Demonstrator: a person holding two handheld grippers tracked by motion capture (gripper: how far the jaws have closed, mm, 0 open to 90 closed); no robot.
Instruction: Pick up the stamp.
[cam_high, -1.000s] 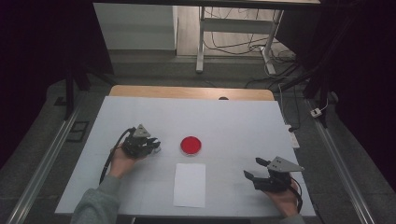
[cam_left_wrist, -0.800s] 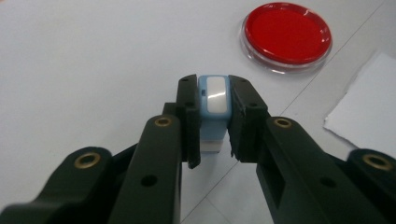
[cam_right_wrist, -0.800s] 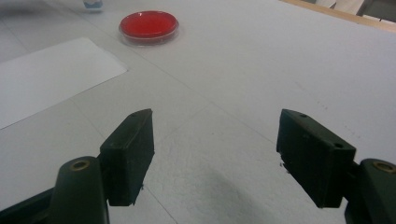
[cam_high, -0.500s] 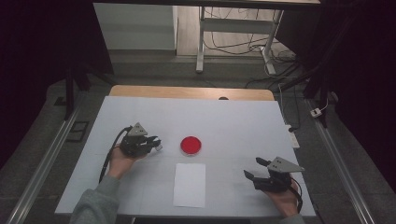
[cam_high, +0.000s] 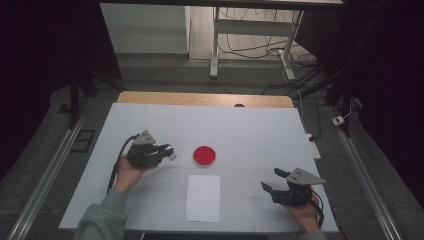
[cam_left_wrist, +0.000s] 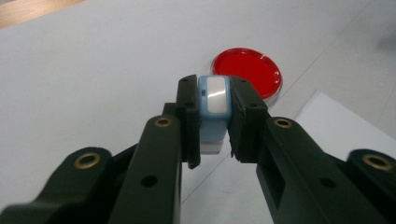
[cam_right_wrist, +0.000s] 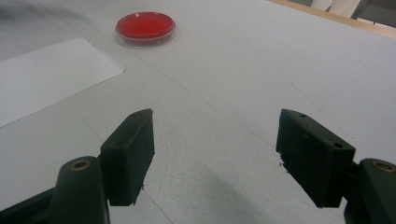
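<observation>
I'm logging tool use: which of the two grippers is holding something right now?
The left gripper: its jaws are clamped on a small blue-and-white block, near the red dish. The right gripper is open with nothing between its jaws.

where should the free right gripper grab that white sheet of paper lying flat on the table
Take the white rectangular paper sheet at its right long edge, coming in low from the right, where the open right gripper already sits. It lies flat on the white table, so only an edge offers a hold; one jaw likely has to slip under it.
</observation>
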